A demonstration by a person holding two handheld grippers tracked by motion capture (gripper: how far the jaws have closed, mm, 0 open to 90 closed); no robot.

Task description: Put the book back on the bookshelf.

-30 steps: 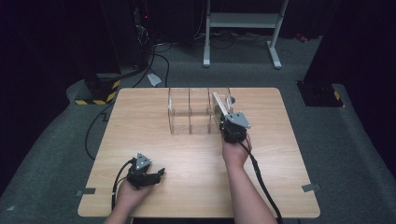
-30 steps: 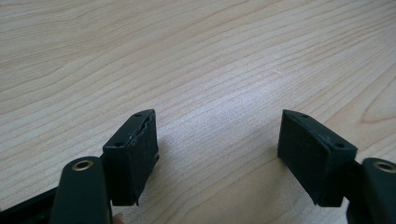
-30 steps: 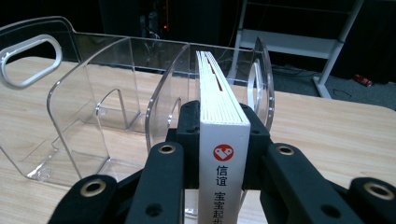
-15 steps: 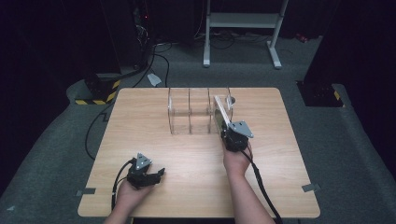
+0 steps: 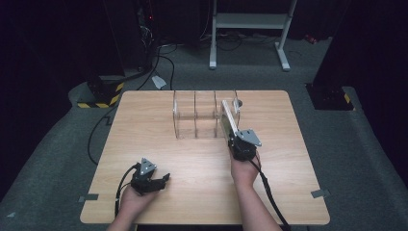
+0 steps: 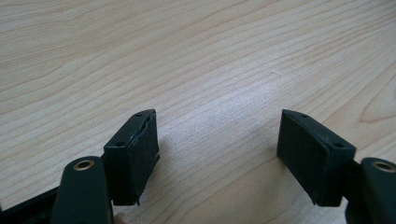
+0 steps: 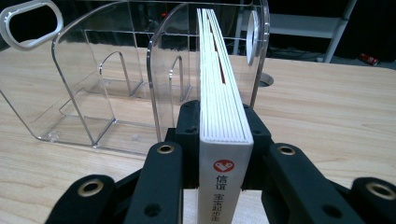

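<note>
Right gripper (image 7: 225,140): clamped on the spine end of a thin white book (image 7: 219,84) held upright on edge; against the picture a second back, it has come a little down and toward the tabletop's near edge.
Book position: front end reaches into the rightmost slot of the clear acrylic divider rack (image 5: 204,113) near the far edge of the wooden tabletop (image 5: 144,120); whether its lower edge rests on the rack floor I cannot tell.
Meaning: the book looks partway seated; it likely needs settling before release.
Left gripper (image 6: 217,149): jaws apart, nothing between them, resting near the near left corner, unmoved.
</note>
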